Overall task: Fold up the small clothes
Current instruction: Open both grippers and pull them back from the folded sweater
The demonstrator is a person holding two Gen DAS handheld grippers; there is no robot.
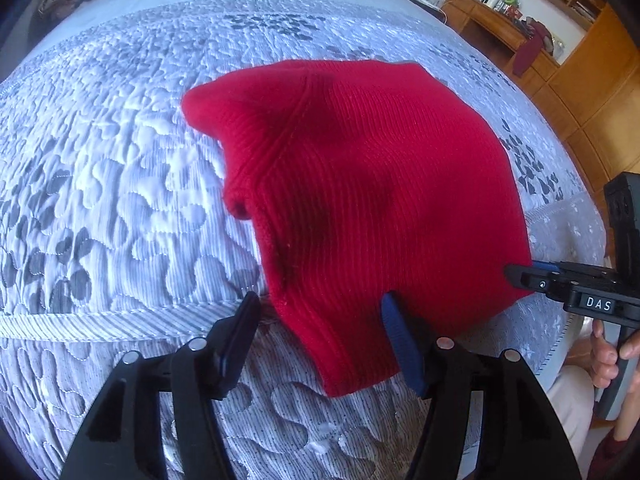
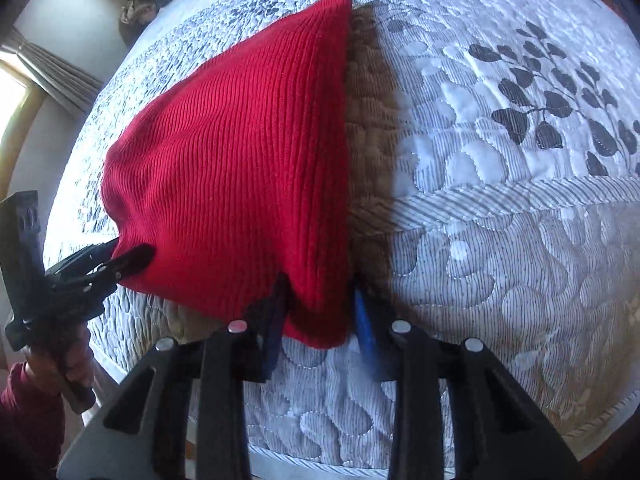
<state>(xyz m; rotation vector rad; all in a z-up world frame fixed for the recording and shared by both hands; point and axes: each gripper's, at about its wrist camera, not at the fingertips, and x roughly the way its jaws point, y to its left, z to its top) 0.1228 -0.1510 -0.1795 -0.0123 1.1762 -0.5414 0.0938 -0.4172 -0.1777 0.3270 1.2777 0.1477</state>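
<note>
The work lies on the bed, whose quilted cover serves as the folding area. I describe it from left to right.

**Left side.** The left gripper points steeply down at the near left corner of the red knit garment. Its jaws stand wide. The black finger sits on bare quilt to the left of the cloth, and the blue pad rests at or on the cloth to the right. The hem lies between them, but I see no pinch, so I judge this gripper to hold nothing. It straddles the corner, which lets a grip be taken without repositioning.

**Centre.** The garment lies across the middle of the bed with its ribs running near to far. It narrows to a peak at the far end. A sleeve-like lobe juts out on the far left side. The body looks already doubled, and I take the fold to be partly done. I cannot tell which kind of garment it is.

**Right side.** The right gripper is set on the near right corner. Its jaws are narrowed, and a bunch of the hem is caught between them. The broad shadow on the quilt beside the right edge suggests that this edge is raised off the bed, and I read that as a firm hold. Holding one corner keeps the layers aligned while the other is taken.

**Caution.** The knit is soft and may slip or stretch if pulled from one corner alone.
</note>
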